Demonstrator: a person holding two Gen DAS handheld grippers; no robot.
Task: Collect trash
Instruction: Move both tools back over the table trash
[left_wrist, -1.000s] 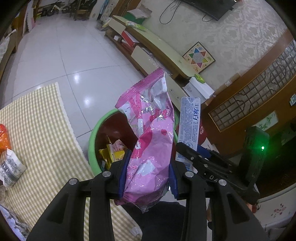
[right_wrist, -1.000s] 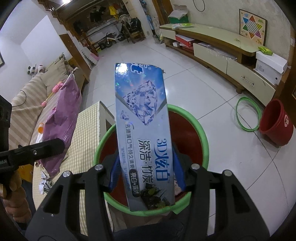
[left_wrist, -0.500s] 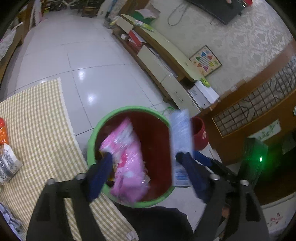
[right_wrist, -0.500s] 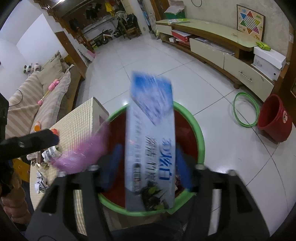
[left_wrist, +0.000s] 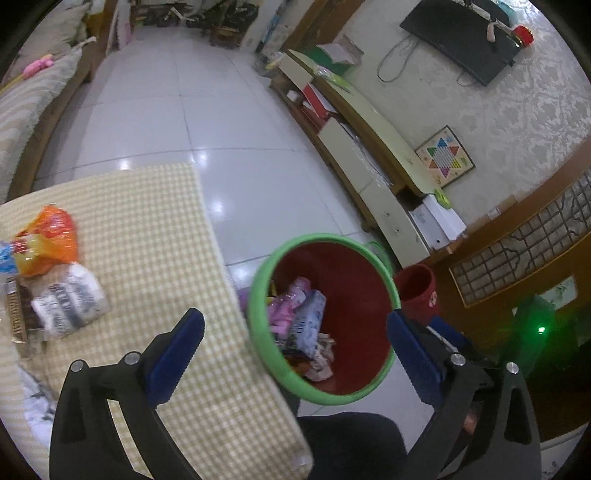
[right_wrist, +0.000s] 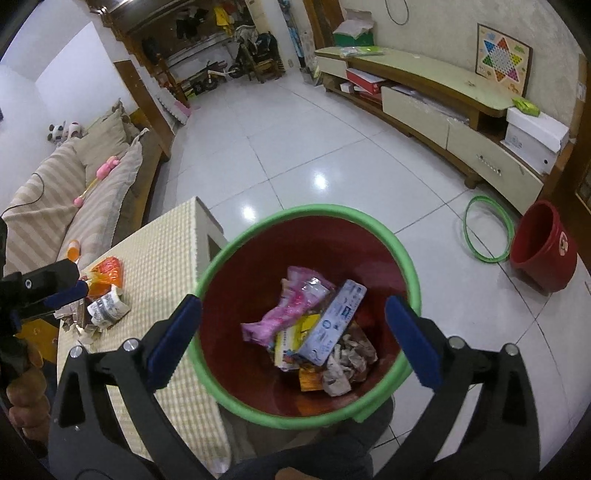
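A red bin with a green rim (left_wrist: 258, 288) (right_wrist: 402, 258) stands on the floor beside the checked table (left_wrist: 155, 229) (right_wrist: 166, 240). Inside it lie a pink snack bag (right_wrist: 291, 306) (left_wrist: 284, 310) and a blue-white toothpaste box (right_wrist: 338, 317) (left_wrist: 308, 321) on other wrappers. My left gripper (left_wrist: 295, 339) is open and empty over the bin's edge and the table. My right gripper (right_wrist: 293, 332) is open and empty above the bin. On the table lie an orange bag (left_wrist: 50, 236) (right_wrist: 105, 271) and a white wrapper (left_wrist: 68, 299) (right_wrist: 107, 306).
A second red bucket (right_wrist: 543, 247) (left_wrist: 417, 291) and a green hoop (right_wrist: 489, 229) are on the floor to the right. A long low cabinet (right_wrist: 436, 110) runs along the wall. A sofa (right_wrist: 74, 192) stands left of the table.
Both grippers opened. The pink bag fell from my left gripper and the toothpaste box from my right gripper into the bin. The left view now shows more of the table.
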